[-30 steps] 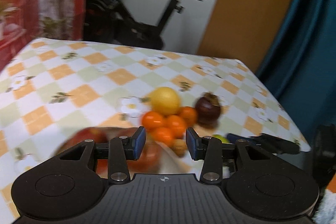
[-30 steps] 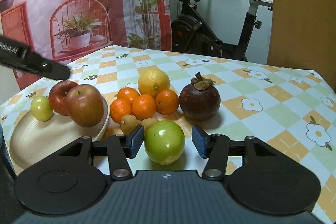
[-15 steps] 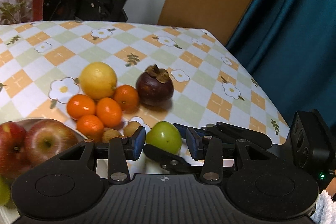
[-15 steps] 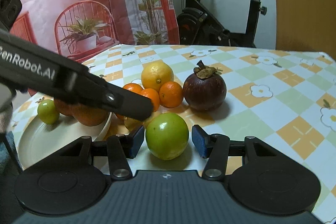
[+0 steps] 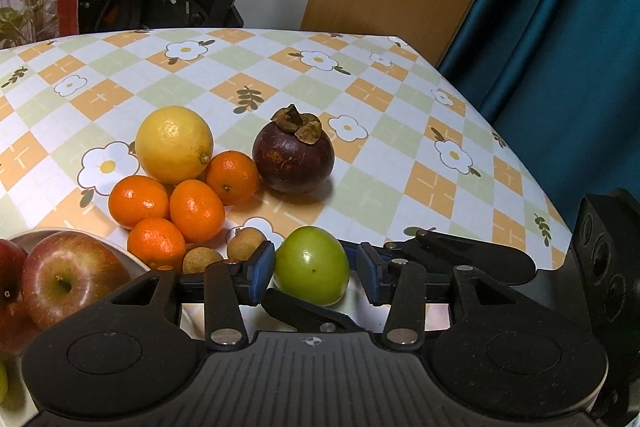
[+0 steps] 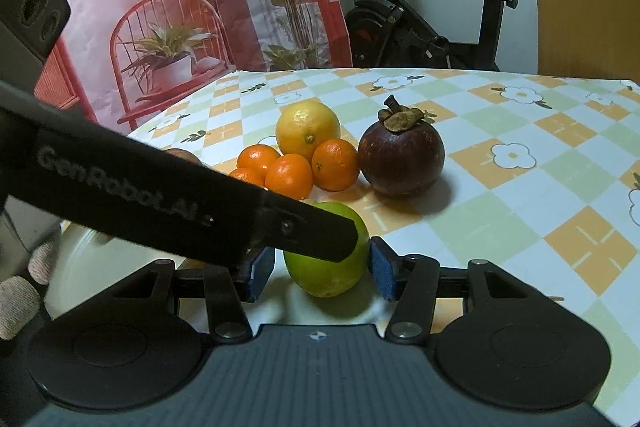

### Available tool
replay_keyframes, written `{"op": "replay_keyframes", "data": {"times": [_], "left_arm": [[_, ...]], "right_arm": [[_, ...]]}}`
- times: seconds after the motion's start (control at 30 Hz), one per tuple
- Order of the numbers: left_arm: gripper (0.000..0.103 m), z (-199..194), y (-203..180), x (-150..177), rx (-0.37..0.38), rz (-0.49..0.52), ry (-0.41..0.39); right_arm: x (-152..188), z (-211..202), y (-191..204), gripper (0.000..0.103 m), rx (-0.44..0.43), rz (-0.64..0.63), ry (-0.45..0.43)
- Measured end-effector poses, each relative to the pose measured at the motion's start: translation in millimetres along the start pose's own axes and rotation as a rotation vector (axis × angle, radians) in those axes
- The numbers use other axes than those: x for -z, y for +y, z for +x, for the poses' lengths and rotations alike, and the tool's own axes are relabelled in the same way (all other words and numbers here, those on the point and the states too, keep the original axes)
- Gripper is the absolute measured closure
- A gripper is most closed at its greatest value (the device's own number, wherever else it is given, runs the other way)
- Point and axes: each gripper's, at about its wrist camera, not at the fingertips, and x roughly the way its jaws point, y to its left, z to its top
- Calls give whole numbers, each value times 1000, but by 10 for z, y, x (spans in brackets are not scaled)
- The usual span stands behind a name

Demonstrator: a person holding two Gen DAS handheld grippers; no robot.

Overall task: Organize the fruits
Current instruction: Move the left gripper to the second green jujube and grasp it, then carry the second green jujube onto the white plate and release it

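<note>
Green fruit (image 6: 326,259) sits between my right tool (image 6: 322,269) pads, gaped, ungripped; left tool (image 5: 314,273) gaped above it.

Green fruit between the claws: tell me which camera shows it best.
The left wrist view. There the green fruit shows nearly whole, with only its lower edge behind a black finger. In the right wrist view, the left claw's arm crosses the fruit's upper left, hiding part of it.
</note>
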Motion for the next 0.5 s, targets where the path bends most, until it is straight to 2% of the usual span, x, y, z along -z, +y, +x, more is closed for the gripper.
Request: {"op": "replay_keyframes", "data": {"times": [0.33,0.5], "left_arm": [[54,72,19,7,-19,3,14],[55,105,12,50,-22,16,20]], "right_arm": [[-12,12,-11,48,-15,10,8],[-9,14,-7,52,-14,10,8]]}}
